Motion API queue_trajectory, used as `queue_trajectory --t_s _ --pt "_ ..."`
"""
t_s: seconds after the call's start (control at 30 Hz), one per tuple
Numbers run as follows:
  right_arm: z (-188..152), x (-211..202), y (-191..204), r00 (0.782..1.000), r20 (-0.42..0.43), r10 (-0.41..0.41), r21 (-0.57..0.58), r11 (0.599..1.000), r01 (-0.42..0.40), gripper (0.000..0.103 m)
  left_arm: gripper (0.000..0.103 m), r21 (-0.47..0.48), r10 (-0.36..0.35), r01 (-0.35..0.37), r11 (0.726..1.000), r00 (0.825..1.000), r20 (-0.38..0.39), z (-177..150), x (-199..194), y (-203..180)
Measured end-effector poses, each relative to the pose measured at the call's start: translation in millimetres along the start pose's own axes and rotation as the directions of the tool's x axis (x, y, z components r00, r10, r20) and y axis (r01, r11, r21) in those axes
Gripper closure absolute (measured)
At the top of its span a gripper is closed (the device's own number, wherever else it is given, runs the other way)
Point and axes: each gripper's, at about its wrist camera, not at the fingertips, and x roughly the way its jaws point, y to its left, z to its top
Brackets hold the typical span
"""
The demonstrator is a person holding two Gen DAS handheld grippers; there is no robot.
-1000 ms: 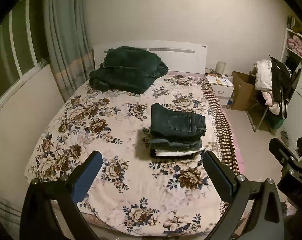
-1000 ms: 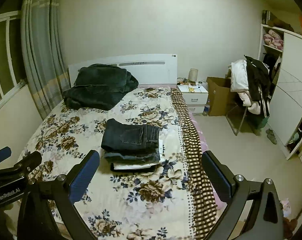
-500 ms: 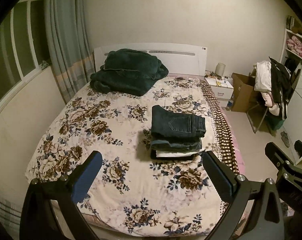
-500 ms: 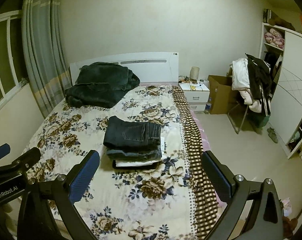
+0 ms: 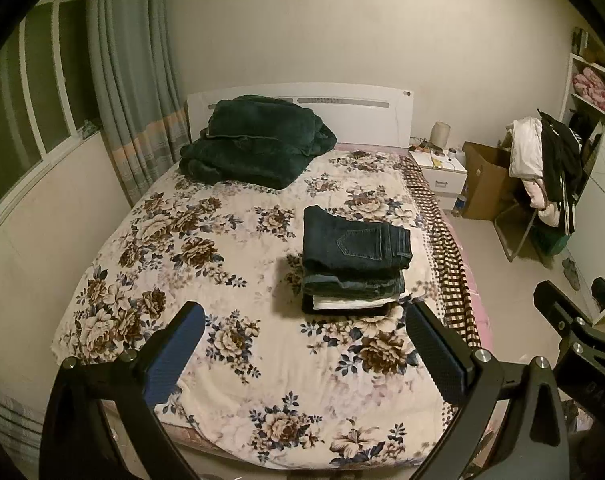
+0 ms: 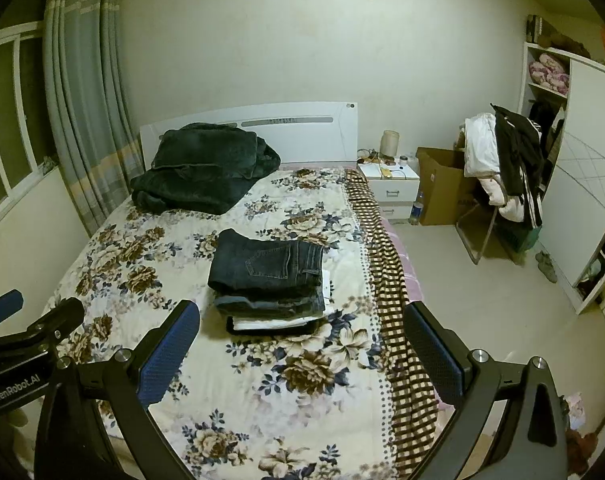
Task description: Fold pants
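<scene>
A stack of folded pants [image 5: 354, 264] lies on the floral bed [image 5: 242, 360], right of centre; dark jeans are on top, with a white garment and a black one beneath. It also shows in the right wrist view [image 6: 270, 280]. My left gripper [image 5: 304, 354] is open and empty, held above the bed's foot, well short of the stack. My right gripper [image 6: 302, 354] is open and empty too, beside the left one. Each gripper shows at the edge of the other's view.
A folded dark green blanket [image 5: 258, 144] lies by the white headboard [image 5: 362, 108]. A window and curtain [image 5: 134, 92] are left. A nightstand [image 6: 390, 180], cardboard box [image 6: 442, 188], clothes-laden chair [image 6: 502, 168] and wardrobe [image 6: 582, 184] stand right of the bed.
Both grippers have drawn back and risen slightly from the bed, so the stack looks smaller and farther off. Nothing on the bed has moved.
</scene>
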Motion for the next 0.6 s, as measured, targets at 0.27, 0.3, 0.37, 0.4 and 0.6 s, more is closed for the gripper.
queue_trajectory --t_s 0.27,0.3,0.37,0.4,0.6 --pt "-4 -2 -1 1.0 -0.004 -0.001 -0.001 1.0 0.001 0.0 0.0 -0.001 -0.004 0.004 1.0 1.0 -0.001 -2 -3 1" --pt "-6 -3 -2 1.0 -0.004 -0.001 0.001 1.0 0.001 0.0 0.0 -0.002 -0.005 0.005 1.0 1.0 -0.001 -2 -3 1" --pt "-6 -3 -2 1.0 -0.004 -0.003 -0.002 1.0 0.003 0.0 0.0 -0.001 -0.007 0.007 1.0 1.0 -0.003 -5 -4 1" --pt "-6 -3 -2 1.0 -0.004 -0.002 0.0 1.0 0.002 0.0 0.0 0.0 -0.009 0.009 1.0 1.0 -0.003 -7 -5 2" --pt "-12 -5 -2 1.0 -0.008 -0.002 0.002 1.0 0.002 0.0 0.0 0.004 -0.014 0.014 1.0 1.0 -0.005 -11 -7 2"
